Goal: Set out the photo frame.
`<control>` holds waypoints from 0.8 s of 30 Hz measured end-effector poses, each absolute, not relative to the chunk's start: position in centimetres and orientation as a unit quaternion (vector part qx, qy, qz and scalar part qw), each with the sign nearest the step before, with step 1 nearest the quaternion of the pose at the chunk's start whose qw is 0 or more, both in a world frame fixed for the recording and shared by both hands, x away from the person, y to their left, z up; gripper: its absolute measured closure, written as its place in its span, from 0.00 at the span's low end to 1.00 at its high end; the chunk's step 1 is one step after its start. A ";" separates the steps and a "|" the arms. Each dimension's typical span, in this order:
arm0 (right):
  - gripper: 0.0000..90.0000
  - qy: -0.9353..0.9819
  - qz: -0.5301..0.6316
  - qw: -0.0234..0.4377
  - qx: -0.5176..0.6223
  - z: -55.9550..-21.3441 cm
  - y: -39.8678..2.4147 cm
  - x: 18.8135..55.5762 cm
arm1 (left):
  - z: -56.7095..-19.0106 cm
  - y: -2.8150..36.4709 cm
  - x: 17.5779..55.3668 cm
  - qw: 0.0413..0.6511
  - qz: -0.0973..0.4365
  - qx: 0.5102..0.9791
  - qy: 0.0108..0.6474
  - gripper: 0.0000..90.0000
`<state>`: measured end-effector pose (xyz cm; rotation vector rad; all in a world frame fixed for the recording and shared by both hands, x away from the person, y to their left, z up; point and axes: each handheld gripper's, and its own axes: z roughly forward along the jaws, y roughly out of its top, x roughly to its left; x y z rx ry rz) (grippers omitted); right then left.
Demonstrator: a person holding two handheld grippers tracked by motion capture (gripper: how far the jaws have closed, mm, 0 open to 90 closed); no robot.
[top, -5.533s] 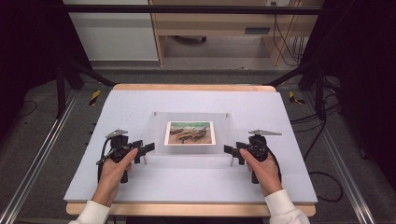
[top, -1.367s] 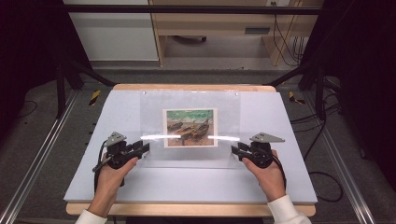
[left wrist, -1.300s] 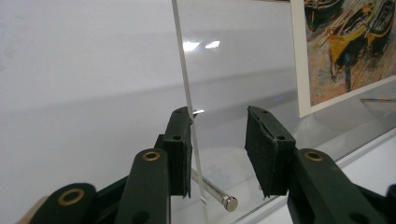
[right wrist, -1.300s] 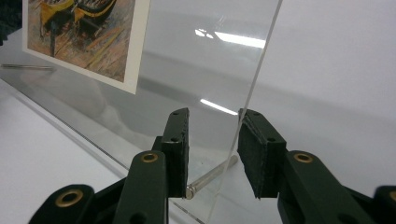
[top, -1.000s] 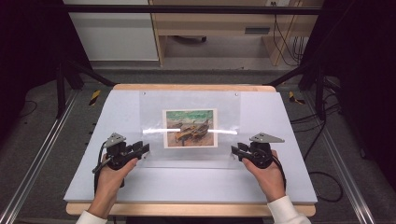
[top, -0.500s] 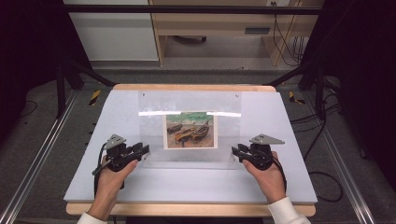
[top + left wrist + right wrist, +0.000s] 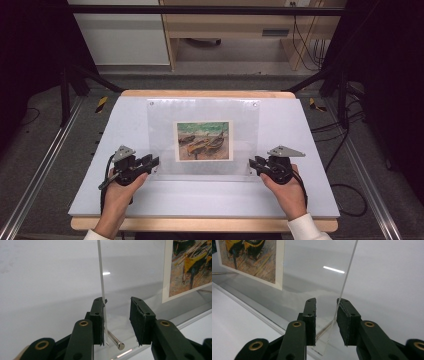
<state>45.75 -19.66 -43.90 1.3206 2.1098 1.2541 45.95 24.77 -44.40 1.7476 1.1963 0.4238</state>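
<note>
Raised from lying flat, the acrylic picture frame (image 7: 202,137) now stands nearly upright; my left claw (image 7: 116,315) and right claw (image 7: 325,315) have been closing, each straddling a side edge, one pad touching, not yet clamped.

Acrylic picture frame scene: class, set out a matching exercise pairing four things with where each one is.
Things:
1. left hand-held gripper
2. right hand-held gripper
3. boat picture
4. metal pin

Places:
A. middle of the clear frame
B. at the frame's lower right corner
C. between the left jaws, low
D. at the frame's lower left corner

Pairs: 1-D, 2-B, 3-A, 4-C
</note>
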 end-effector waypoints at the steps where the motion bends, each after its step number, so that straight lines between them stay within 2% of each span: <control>1: 0.78 0.745 0.443 0.176 0.466 -43.9 -19.7 45.8 | -44.4 24.8 45.9 0.472 0.173 0.713 0.489 0.71; 24: 0.79 0.746 0.440 0.181 0.467 -44.0 -19.6 45.2 | -44.5 24.7 45.4 0.467 0.177 0.716 0.488 0.73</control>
